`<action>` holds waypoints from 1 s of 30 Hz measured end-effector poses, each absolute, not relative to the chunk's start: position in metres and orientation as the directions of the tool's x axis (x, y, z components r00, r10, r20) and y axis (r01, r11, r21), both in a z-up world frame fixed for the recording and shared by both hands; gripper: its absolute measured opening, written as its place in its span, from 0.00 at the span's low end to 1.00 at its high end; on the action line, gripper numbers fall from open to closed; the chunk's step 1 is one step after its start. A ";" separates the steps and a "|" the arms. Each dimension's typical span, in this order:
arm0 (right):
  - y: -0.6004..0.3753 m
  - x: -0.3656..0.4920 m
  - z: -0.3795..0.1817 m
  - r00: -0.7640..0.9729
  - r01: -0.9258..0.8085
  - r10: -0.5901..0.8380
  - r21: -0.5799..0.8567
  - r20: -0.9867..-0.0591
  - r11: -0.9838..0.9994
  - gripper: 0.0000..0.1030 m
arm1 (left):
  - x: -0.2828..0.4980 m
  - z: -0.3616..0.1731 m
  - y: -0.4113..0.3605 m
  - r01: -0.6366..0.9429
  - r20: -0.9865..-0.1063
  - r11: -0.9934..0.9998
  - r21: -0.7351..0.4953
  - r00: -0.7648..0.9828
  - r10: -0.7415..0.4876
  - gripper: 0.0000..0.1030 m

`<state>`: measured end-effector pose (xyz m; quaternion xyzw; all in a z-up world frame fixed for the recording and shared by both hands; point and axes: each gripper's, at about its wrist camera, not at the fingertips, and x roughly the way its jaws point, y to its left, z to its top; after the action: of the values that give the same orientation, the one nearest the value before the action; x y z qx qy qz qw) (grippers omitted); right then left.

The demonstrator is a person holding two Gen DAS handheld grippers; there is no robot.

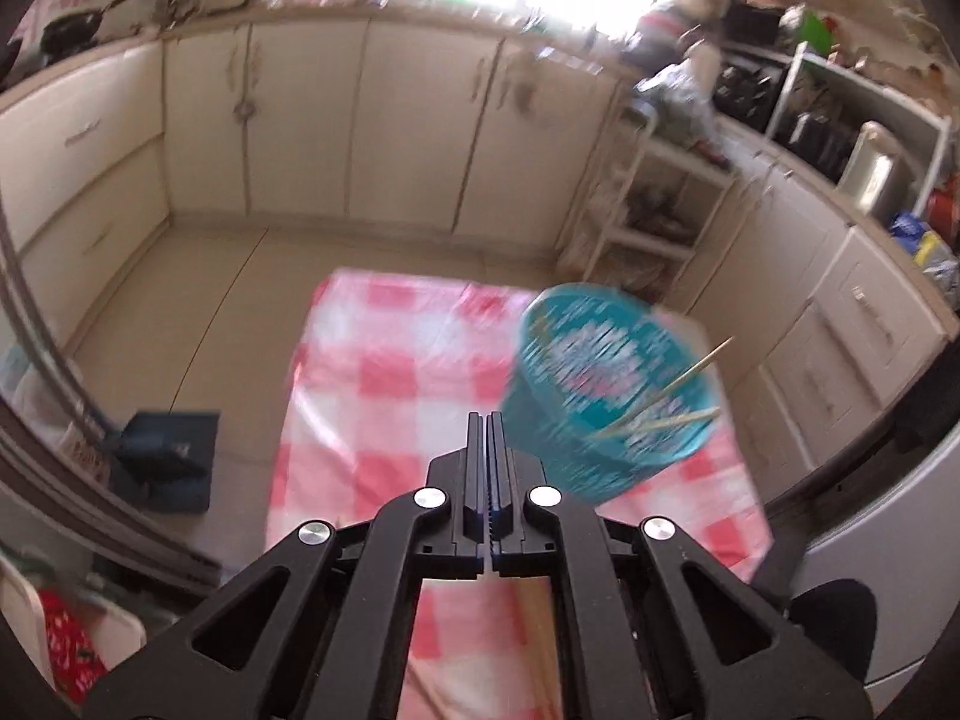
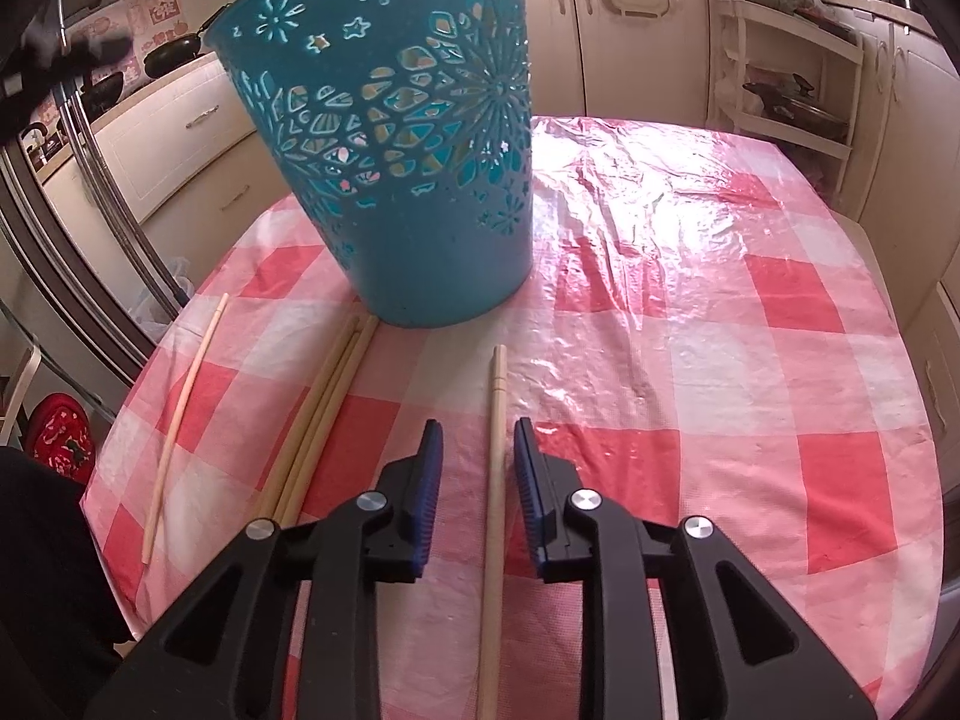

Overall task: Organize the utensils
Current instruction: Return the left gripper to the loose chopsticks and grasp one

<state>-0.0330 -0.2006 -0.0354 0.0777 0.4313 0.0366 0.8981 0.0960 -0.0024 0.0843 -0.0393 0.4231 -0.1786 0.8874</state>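
Note:
A teal cut-out basket [image 1: 606,396] stands on the red-and-white checked tablecloth [image 1: 390,372], with a few chopsticks [image 1: 660,402] leaning out of it. My left gripper [image 1: 486,417] hangs above the table to the basket's left, shut, with nothing showing between its fingertips. In the right wrist view the basket [image 2: 408,150] rises just ahead. A single wooden chopstick [image 2: 495,480] lies flat on the cloth [image 2: 720,360] between the pads of my right gripper [image 2: 477,426], which is open with a gap on each side. A bundle of chopsticks [image 2: 324,420] and one thin stick [image 2: 180,414] lie further left.
Cream kitchen cabinets ring the table. A white shelf rack [image 1: 648,210] stands beyond its far right corner. On the floor at left sits a blue box [image 1: 168,456]. A red bag [image 2: 60,438] lies low at left, beside a dark sleeve [image 2: 36,570].

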 end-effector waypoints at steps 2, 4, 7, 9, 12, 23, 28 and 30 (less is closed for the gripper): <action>-0.199 -0.033 -0.035 0.625 -0.001 0.129 0.165 -0.770 0.986 0.27 | 0.107 0.038 0.011 0.199 -0.818 0.967 -0.156 0.523 -0.240 0.23; -0.199 -0.033 -0.035 0.625 -0.001 0.134 0.171 -0.769 0.985 0.29 | 0.117 -0.002 0.025 0.116 -0.876 0.990 -0.084 0.464 -0.128 0.29; -0.198 -0.034 -0.035 0.625 -0.004 0.137 0.172 -0.769 0.985 0.29 | 0.119 -0.032 0.032 0.092 -0.903 0.995 -0.049 0.422 -0.083 0.31; -0.198 -0.034 -0.035 0.625 -0.003 0.138 0.175 -0.768 0.985 0.29 | 0.119 -0.037 0.025 0.114 -0.905 0.993 -0.008 0.422 -0.055 0.33; -0.198 -0.033 -0.035 0.624 -0.005 0.139 0.174 -0.769 0.985 0.30 | 0.121 -0.035 0.014 0.145 -0.896 0.988 0.049 0.443 -0.021 0.36; -0.198 -0.033 -0.035 0.624 -0.004 0.143 0.180 -0.768 0.984 0.30 | 0.129 -0.043 -0.023 0.181 -0.896 0.981 0.074 0.444 -0.015 0.38; -0.198 -0.033 -0.035 0.624 -0.005 0.144 0.180 -0.768 0.984 0.31 | 0.122 -0.035 -0.030 0.207 -0.880 0.978 -0.004 0.463 -0.102 0.43; -0.198 -0.033 -0.035 0.624 -0.006 0.142 0.177 -0.768 0.984 0.32 | 0.121 -0.034 -0.037 0.218 -0.876 0.976 -0.023 0.465 -0.125 0.44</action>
<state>-0.0327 -0.1978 -0.0346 0.0788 0.4315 0.0415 0.8977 0.1209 -0.0367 -0.0341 0.0459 0.5072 -0.1005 0.8547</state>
